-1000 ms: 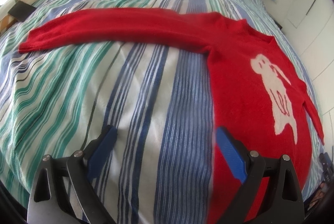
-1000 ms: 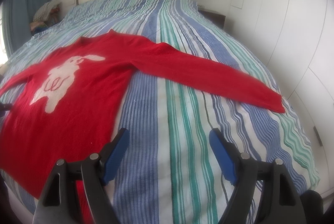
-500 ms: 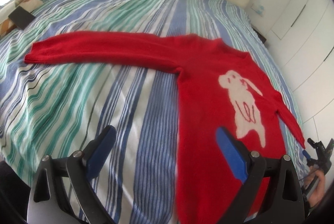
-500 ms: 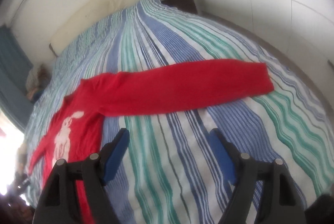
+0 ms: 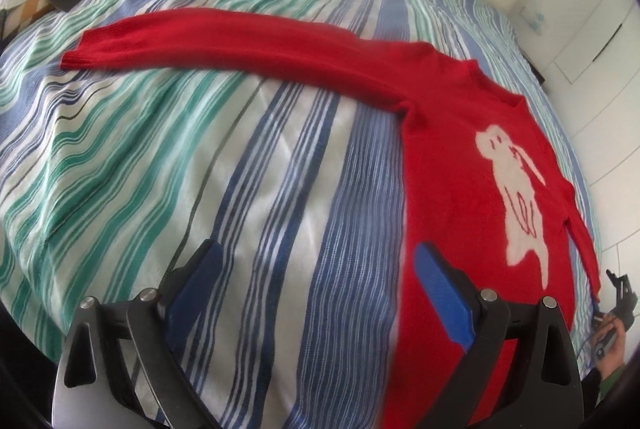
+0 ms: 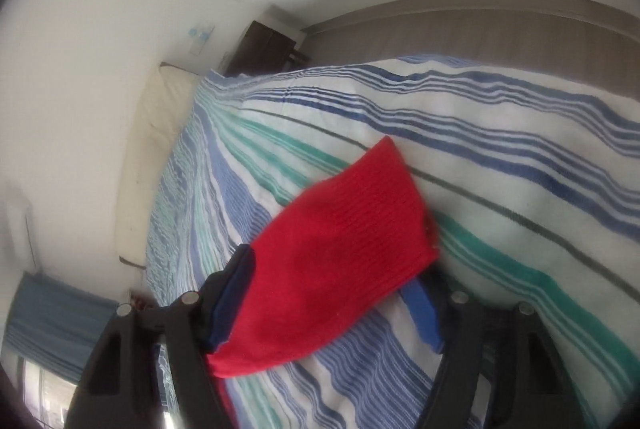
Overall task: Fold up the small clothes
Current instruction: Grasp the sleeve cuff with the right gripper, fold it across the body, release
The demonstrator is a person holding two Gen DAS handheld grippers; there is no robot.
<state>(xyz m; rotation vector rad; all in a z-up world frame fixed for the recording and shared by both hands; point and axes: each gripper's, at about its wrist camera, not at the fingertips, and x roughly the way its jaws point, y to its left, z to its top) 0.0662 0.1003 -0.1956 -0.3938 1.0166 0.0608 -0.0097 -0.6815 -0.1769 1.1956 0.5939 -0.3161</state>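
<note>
Lying face up on the striped bed (image 5: 248, 189), the red sweater (image 5: 460, 197) has its body near the bed's foot edge and both sleeves stretched out sideways, so its long axis runs across the bed, not along the stripes. The left gripper (image 5: 320, 293) hovers above the bed with its jaws wide apart and nothing between them; the sweater's side edge passes under its right-hand finger, while the far sleeve (image 5: 224, 41) reaches away toward the bed's other side, its cuff well apart from this gripper. The right gripper (image 6: 332, 305) is the one that matters for the coming move: it is right at the cuff (image 6: 340, 241) of the other sleeve, and the red ribbed cloth lies between its fingers, running lengthwise out from the jaws toward the bed's edge. Its jaws have just been closing, though a gap shows at the right finger, so by my reading the pads do not yet press on the cloth (the left pad is partly hidden behind it). From the left view this gripper shows small at the tip of that sleeve, beyond the bed's corner. The likely fold carries this cuff inward over the sweater's body.
</note>
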